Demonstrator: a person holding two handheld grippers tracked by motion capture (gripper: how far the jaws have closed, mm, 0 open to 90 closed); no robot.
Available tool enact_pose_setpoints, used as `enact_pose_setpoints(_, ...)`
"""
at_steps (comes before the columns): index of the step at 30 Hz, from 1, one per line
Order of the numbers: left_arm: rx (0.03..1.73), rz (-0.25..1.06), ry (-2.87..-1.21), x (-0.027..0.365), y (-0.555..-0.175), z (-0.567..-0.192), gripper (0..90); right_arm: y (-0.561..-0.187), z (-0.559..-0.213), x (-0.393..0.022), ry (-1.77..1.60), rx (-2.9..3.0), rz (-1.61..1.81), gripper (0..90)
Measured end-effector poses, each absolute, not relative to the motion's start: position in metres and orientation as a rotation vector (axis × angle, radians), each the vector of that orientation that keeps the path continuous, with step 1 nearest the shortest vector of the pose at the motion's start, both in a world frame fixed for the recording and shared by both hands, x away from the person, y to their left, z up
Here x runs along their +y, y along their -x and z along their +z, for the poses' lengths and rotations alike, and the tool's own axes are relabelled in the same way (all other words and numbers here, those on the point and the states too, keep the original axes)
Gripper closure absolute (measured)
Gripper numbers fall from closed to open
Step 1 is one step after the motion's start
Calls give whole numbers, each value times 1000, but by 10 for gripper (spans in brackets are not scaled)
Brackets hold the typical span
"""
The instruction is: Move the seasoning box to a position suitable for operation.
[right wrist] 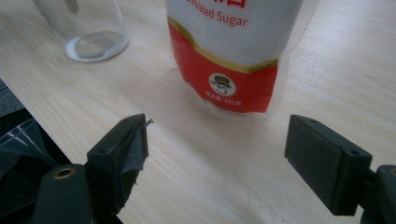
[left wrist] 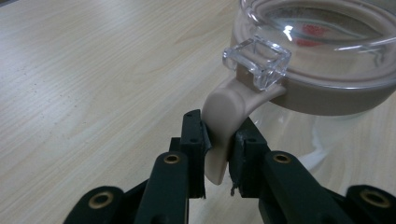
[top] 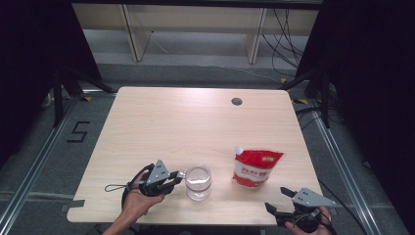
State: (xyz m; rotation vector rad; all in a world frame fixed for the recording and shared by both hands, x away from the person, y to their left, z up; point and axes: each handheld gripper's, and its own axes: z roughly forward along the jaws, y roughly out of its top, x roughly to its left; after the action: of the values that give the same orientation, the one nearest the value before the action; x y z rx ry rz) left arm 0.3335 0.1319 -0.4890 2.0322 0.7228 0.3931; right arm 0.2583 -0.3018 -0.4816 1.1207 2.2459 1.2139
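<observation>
Both left gripper (left wrist: 218,154) fingers clamp beige tab (left wrist: 223,116) of jar lid (left wrist: 322,88); right gripper (right wrist: 215,154) fingers apart, empty.

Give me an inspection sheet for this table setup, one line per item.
Surface: pale wooden table, grommet hole near far edge.
Job's things: clear jar with beige lid tab; red sugar pouch upright.
Clutter: nothing seen.
Grippers: left gripper clamped on the tab; right gripper open, short of the pouch.
Cables: cord loop beside the left hand.
Surroundings: black curtains, floor wires.
</observation>
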Motion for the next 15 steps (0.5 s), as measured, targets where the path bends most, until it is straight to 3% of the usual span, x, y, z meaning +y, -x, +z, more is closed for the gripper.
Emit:
enact_pose_setpoints(12, 641, 346, -2057, 122, -324, -491, 728, -261, -482, -299, -1048, 2261, 1218, 223)
enact_pose_setpoints(14, 660, 339, -2045, 123, -324, -492, 689, -261, -482, -299, -1051, 2280, 1213, 223)
enact_pose_setpoints(15, 660, 349, -2055, 125, -324, -491, 616, -261, -483, -298, -1039, 2271, 1225, 223)
